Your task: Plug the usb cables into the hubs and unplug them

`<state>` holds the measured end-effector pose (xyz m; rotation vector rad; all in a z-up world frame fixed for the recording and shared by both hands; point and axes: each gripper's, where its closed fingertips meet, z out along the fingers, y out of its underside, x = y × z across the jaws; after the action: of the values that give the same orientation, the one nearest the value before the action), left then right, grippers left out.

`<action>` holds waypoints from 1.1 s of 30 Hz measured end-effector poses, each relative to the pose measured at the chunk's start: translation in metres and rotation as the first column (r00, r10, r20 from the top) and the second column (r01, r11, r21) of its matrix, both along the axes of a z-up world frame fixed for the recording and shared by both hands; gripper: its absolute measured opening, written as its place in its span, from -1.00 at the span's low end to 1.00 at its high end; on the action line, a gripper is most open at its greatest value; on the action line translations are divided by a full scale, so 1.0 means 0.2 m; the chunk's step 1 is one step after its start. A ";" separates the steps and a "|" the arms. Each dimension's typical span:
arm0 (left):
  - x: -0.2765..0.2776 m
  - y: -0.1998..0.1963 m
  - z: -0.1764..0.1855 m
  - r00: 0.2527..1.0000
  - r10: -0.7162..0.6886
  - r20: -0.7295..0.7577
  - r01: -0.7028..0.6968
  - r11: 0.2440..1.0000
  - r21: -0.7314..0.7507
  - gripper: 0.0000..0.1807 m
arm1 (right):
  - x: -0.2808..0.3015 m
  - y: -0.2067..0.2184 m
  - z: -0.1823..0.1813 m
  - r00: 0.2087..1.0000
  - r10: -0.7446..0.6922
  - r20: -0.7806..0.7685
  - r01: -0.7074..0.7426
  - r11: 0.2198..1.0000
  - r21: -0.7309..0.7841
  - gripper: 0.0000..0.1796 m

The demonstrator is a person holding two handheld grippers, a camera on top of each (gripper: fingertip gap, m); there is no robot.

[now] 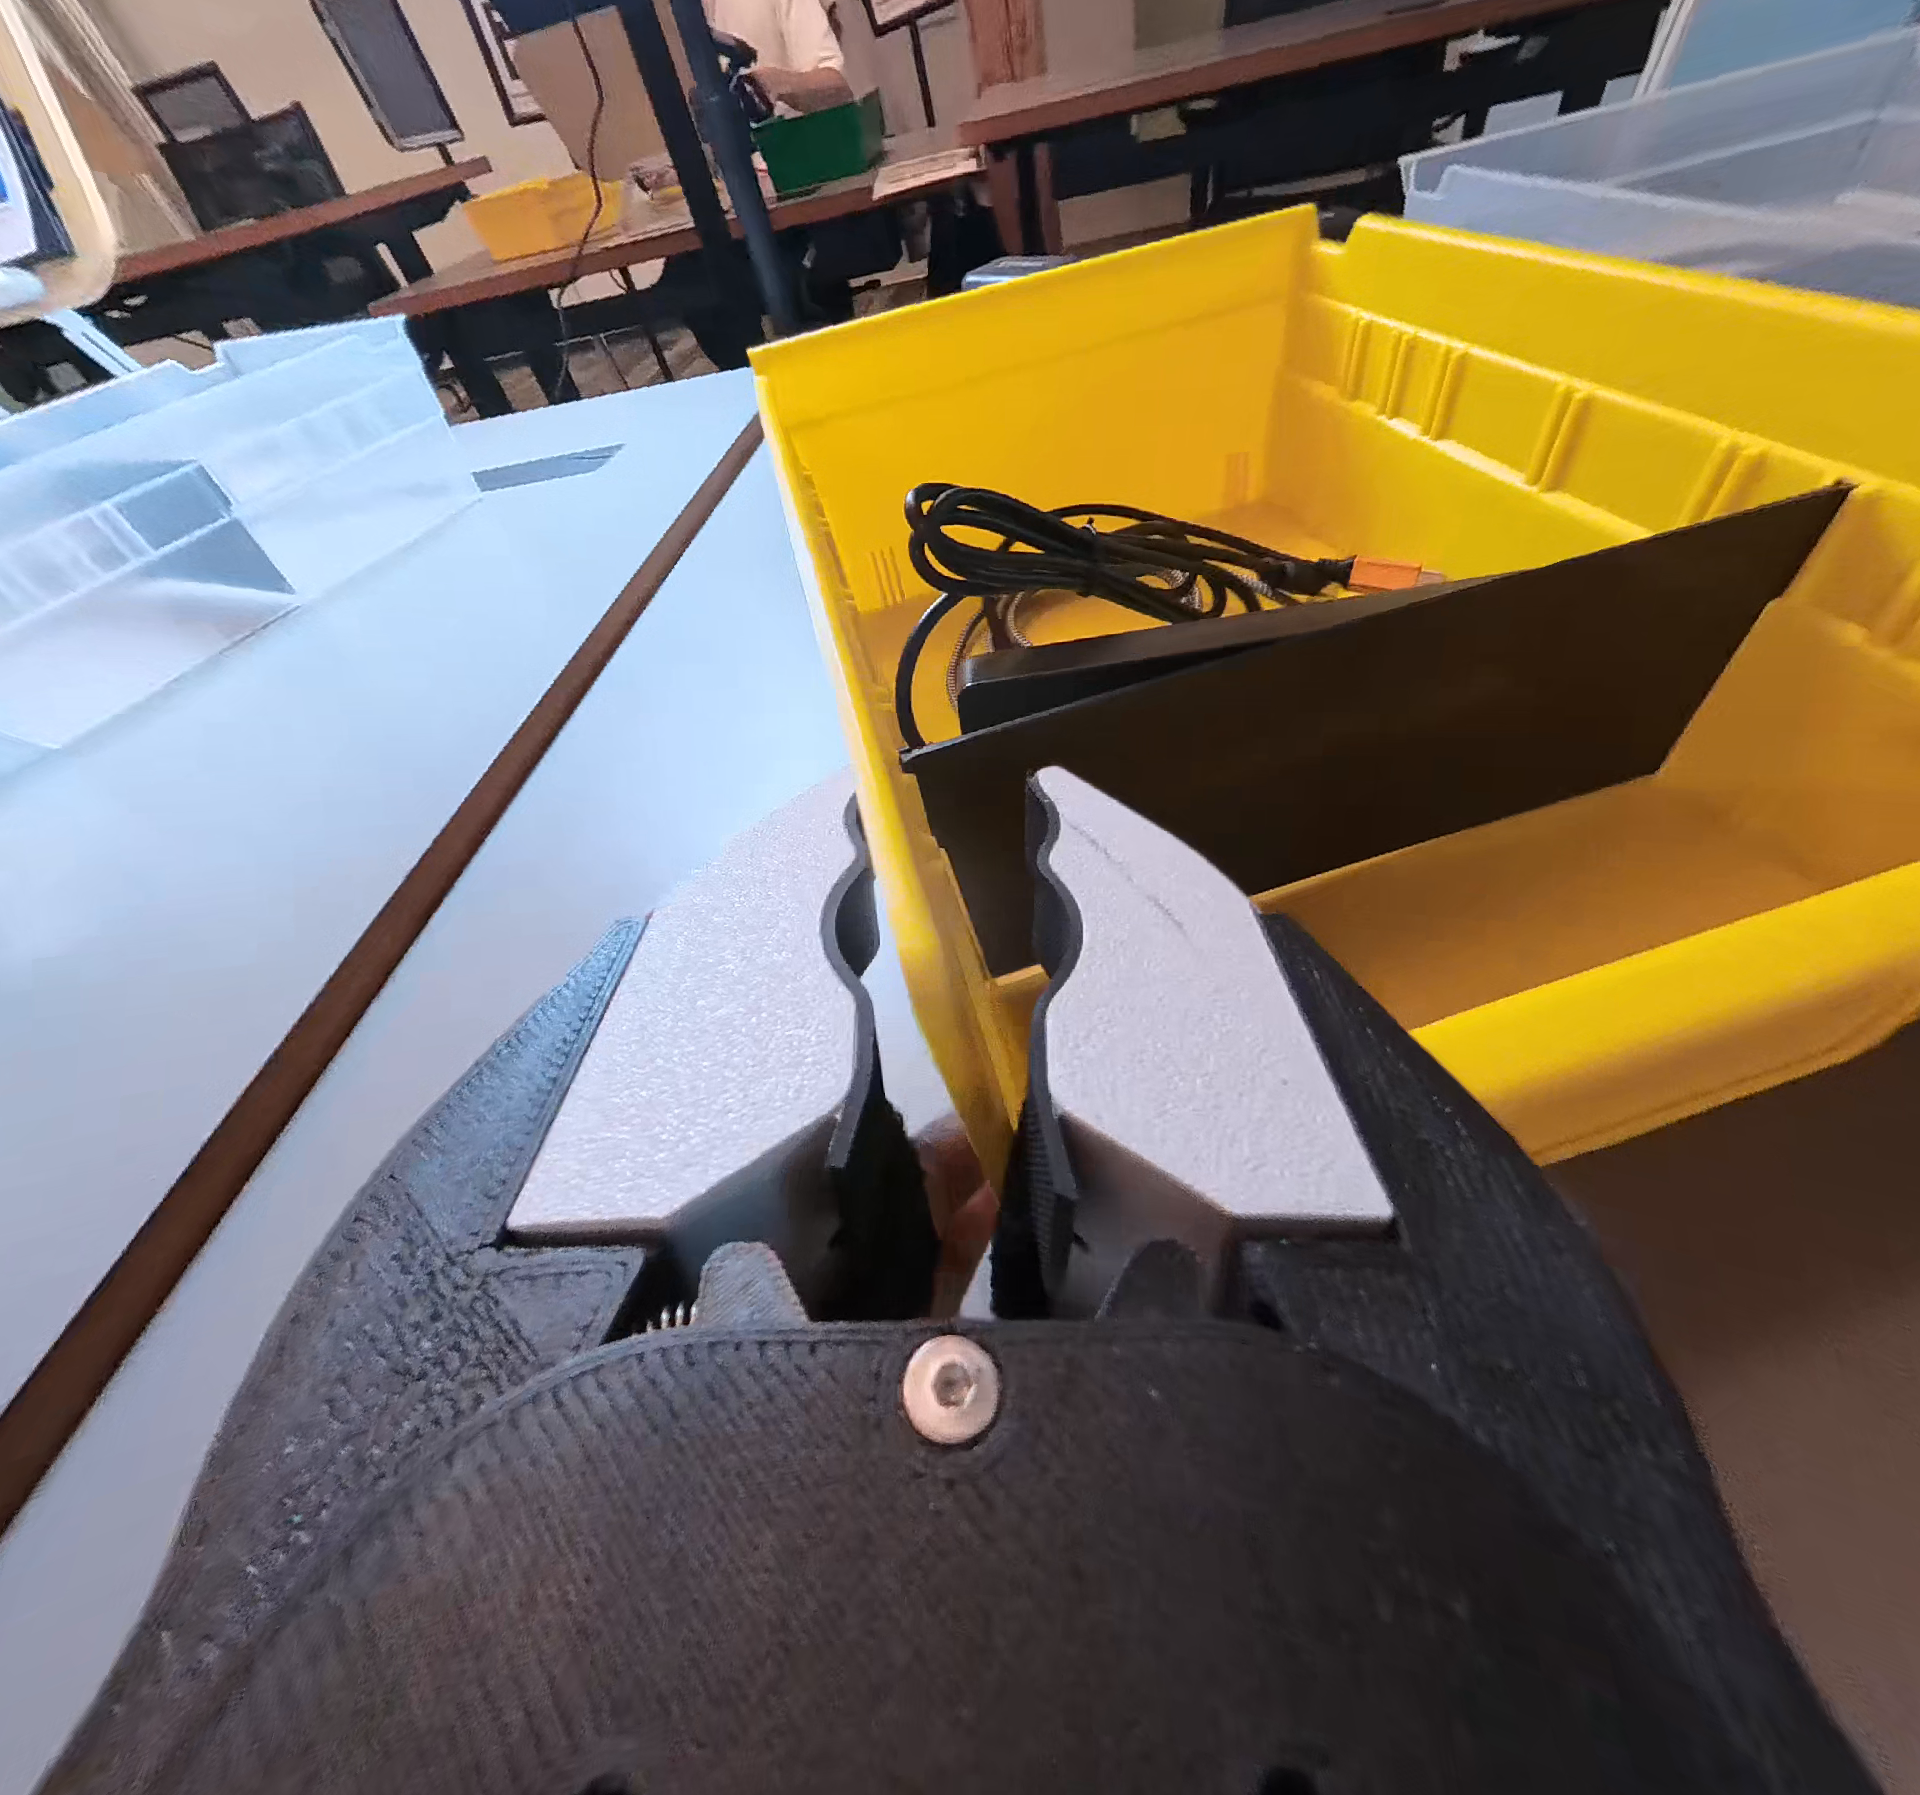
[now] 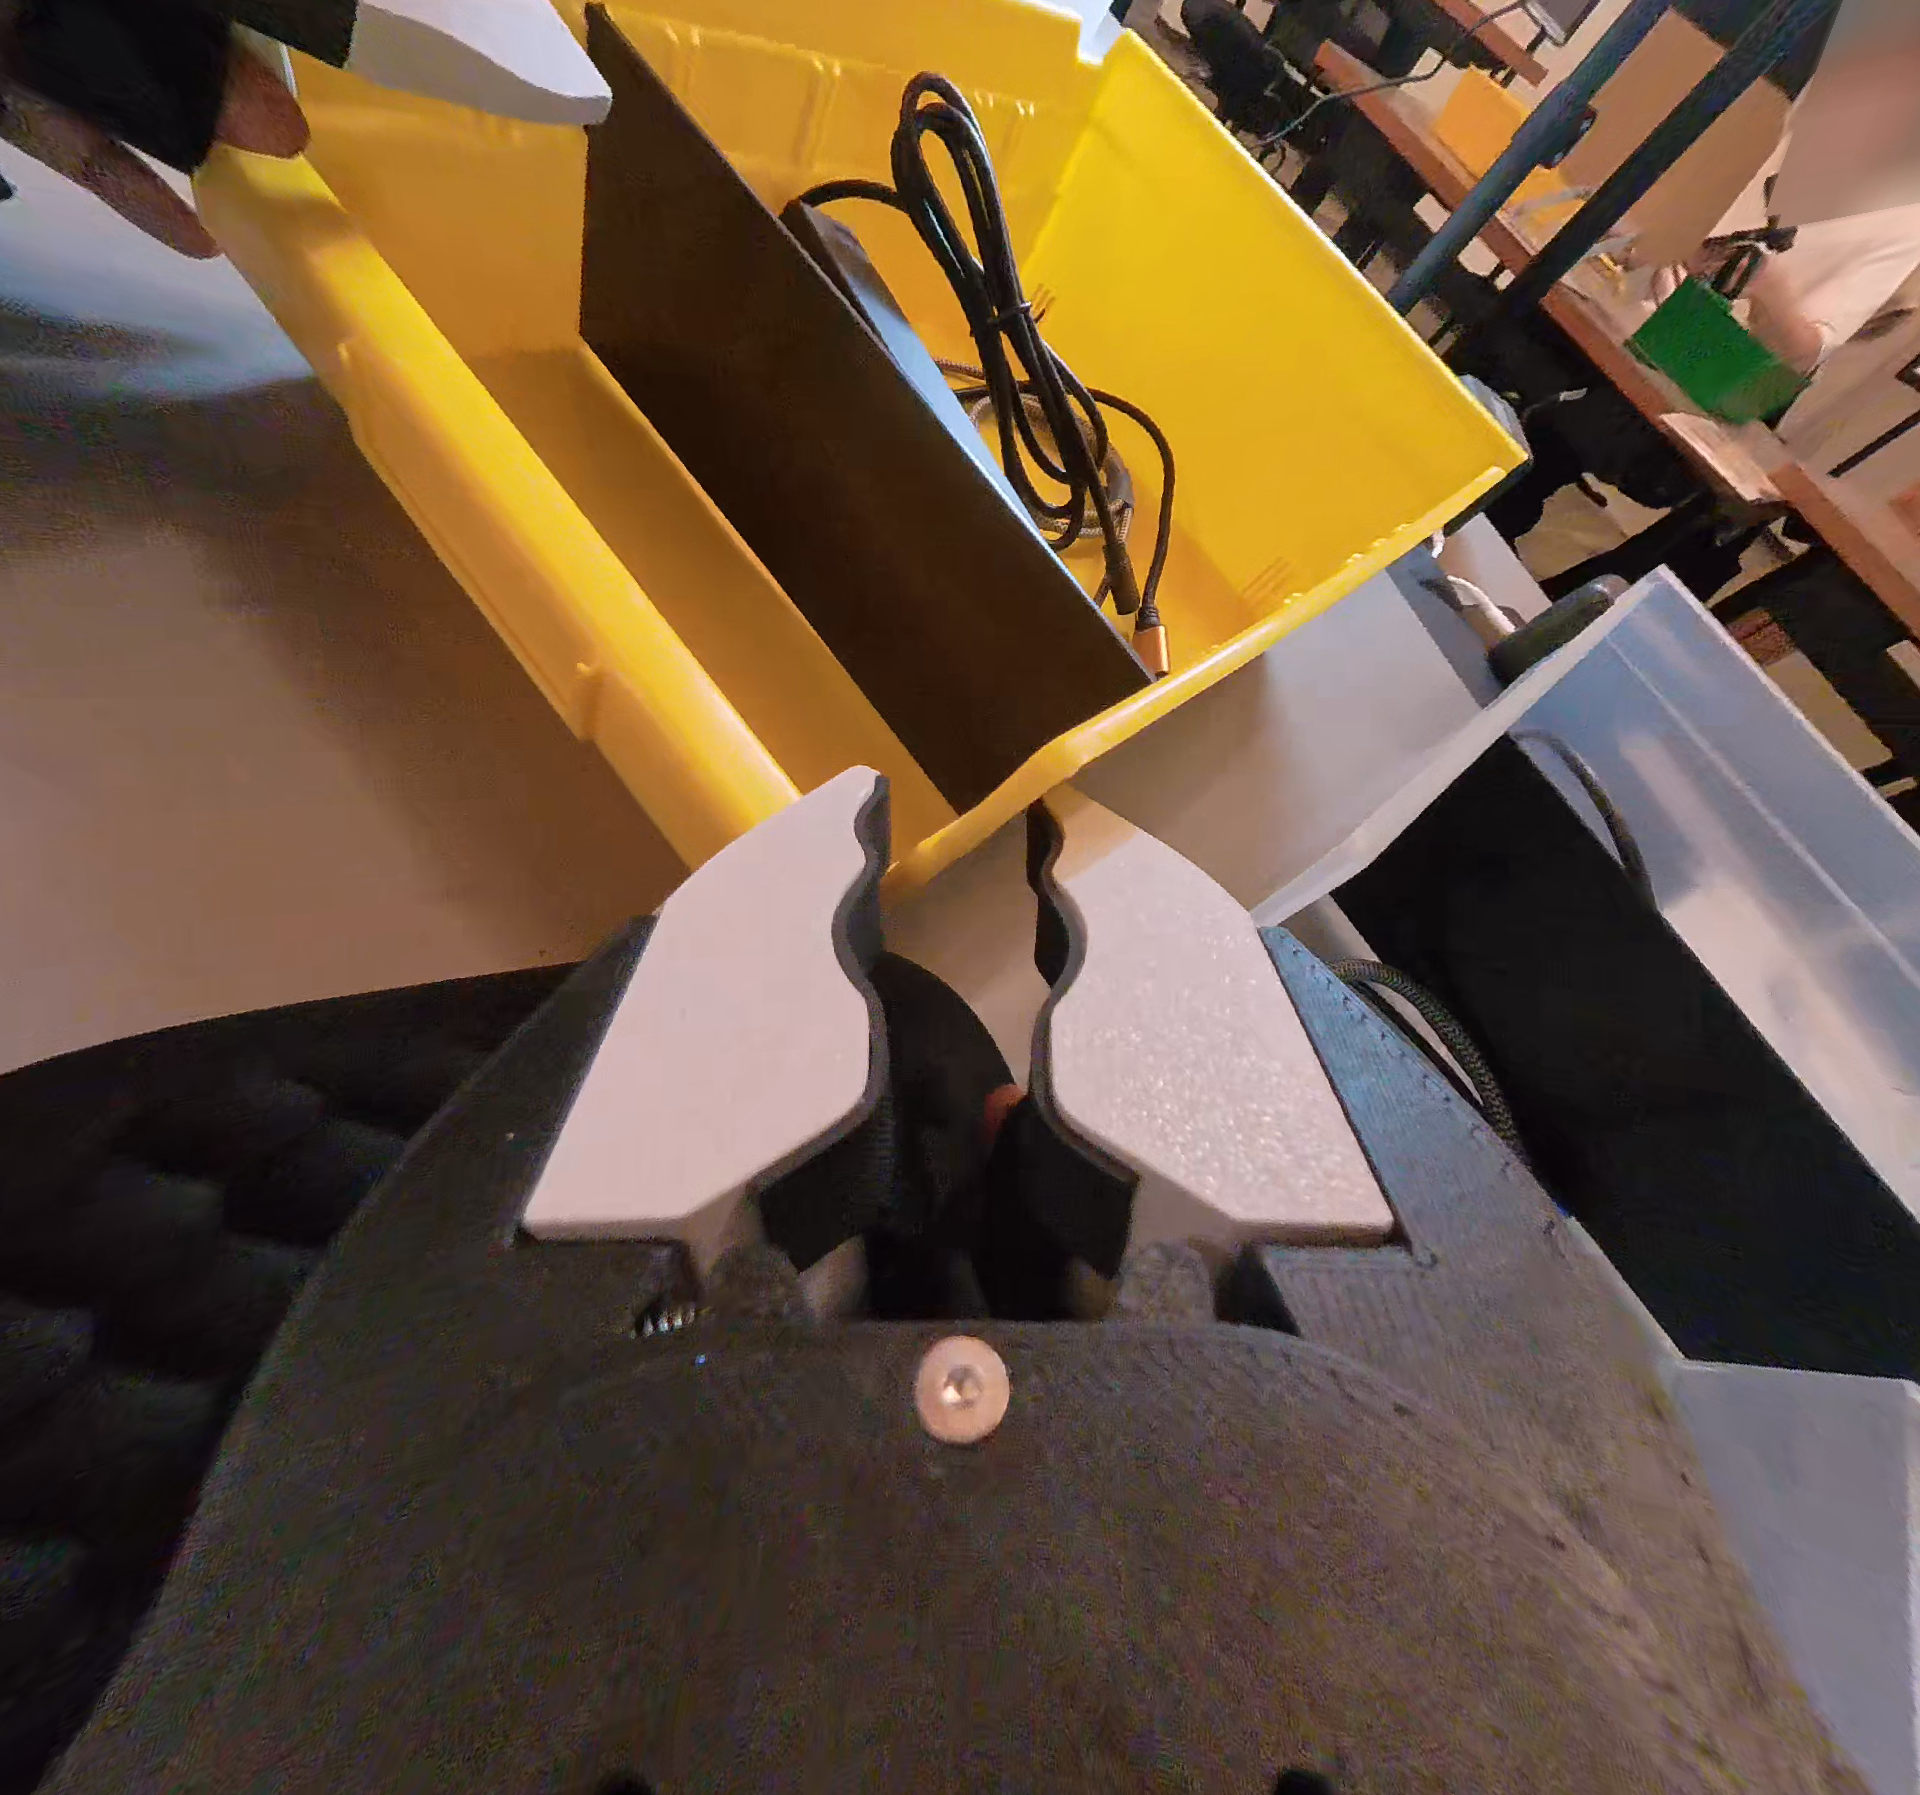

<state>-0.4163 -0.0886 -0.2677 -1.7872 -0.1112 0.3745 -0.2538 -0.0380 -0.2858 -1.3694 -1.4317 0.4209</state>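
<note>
Left wrist view: yellow bin (image 1: 1039, 374) cut off at the right edge, black divider (image 1: 1455, 696) hiding most of a black hub (image 1: 1101, 670) behind it. Ports not readable. Far compartment: coiled black cable (image 1: 1049, 550), orange-collared plug (image 1: 1382, 569) partly behind the divider; a braided cable (image 1: 997, 623) barely showing underneath.

Left gripper (image 1: 951, 914) low at the bin's near corner, fingers either side of the side wall by the divider's end, clamped onto the wall or only straddling it — cannot tell. Right wrist view: left gripper (image 2: 436, 31) only a grey finger and dark body, cut off at the top left, over the bin's (image 2: 1247, 311) far wall.

Right gripper (image 2: 961, 872) tilted, at the bin's other side wall, jaws parted, rim corner at the gap, nothing visibly pinched. Hub (image 2: 883, 311) flat against the divider (image 2: 810, 457); cable (image 2: 997, 291) looped across it, plug (image 2: 1151, 646) near the wall. Clear bin (image 2: 1714, 810) beside, contents dark and unclear.
</note>
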 end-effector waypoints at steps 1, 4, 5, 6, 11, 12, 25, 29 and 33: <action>0.00 0.00 0.01 1.000 -0.003 0.005 0.003 1.000 0.003 -0.72 | 0.00 0.00 0.00 1.000 0.005 -0.004 -0.005 1.000 -0.001 -0.72; -0.01 -0.03 0.05 0.999 0.014 0.031 -0.016 0.999 0.051 -0.80 | 0.00 -0.01 0.04 0.999 0.013 -0.029 -0.012 0.999 0.043 -0.73; -0.01 -0.04 0.07 1.000 0.024 0.004 -0.024 0.997 0.071 -0.86 | 0.00 -0.01 0.06 0.999 0.008 -0.035 -0.005 0.997 0.074 -0.74; 0.00 -0.05 0.10 0.999 0.026 -0.018 -0.024 0.996 0.081 -0.85 | 0.01 -0.01 0.09 0.999 0.009 -0.048 -0.005 0.995 0.096 -0.75; 0.06 -0.06 0.23 0.999 0.027 -0.036 -0.020 0.985 0.169 -0.86 | 0.06 0.01 0.24 0.992 -0.020 -0.123 0.044 0.981 0.191 -0.79; 0.08 -0.07 0.26 0.999 0.027 -0.033 -0.021 0.983 0.182 -0.86 | 0.07 0.01 0.27 0.990 -0.022 -0.140 0.052 0.976 0.211 -0.80; 0.57 -0.08 0.91 0.973 0.021 -0.229 0.107 0.841 0.530 -0.88 | 0.56 0.03 0.85 0.897 -0.090 -0.433 0.312 0.822 0.477 -0.83; 0.84 0.06 0.98 0.969 -0.096 -0.226 0.207 0.813 0.545 -0.89 | 0.88 0.08 0.93 0.864 -0.185 -0.467 0.430 0.754 0.497 -0.83; 1.17 0.26 0.97 0.951 -0.246 -0.189 0.309 0.796 0.521 -0.89 | 1.25 0.14 0.94 0.807 -0.328 -0.491 0.568 0.660 0.492 -0.85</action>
<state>-0.1817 -0.0358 -0.0733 -1.1850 0.1191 0.1989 -0.0041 -0.0094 -0.0978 -0.9742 -0.7507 -0.1425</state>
